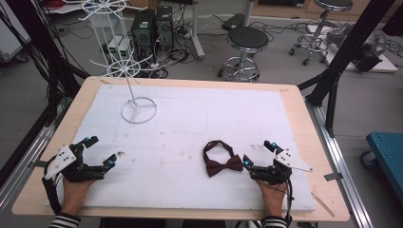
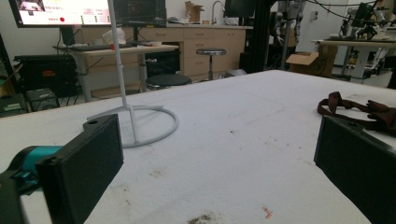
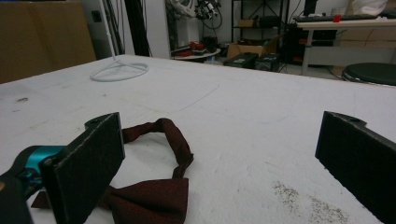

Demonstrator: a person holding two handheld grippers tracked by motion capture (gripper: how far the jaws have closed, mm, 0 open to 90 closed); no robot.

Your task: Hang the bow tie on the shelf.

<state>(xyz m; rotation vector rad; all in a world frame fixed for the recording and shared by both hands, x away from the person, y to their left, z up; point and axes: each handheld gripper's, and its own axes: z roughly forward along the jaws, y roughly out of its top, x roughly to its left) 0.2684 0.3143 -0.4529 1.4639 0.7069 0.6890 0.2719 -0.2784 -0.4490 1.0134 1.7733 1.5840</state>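
Note:
A dark red bow tie [image 1: 221,160] with its looped strap lies flat on the white foam mat [image 1: 190,123], front right of centre. My right gripper [image 1: 259,154] rests open on the mat just right of the bow tie, nothing between its jaws; the right gripper view puts the bow tie [image 3: 154,186] by the left jaw. My left gripper [image 1: 100,150] sits open near the mat's front left edge, far from the bow tie [image 2: 359,109]. A white wire display stand [image 1: 135,102] rises from its ring base at the back left of the mat.
The mat covers most of a wooden table [image 1: 309,142]. Beyond the far edge stand black stools [image 1: 247,40], computer towers [image 1: 152,26] and cables on the floor. Black frame posts [image 1: 342,52] flank the table. A blue cart [image 1: 387,152] is at the right.

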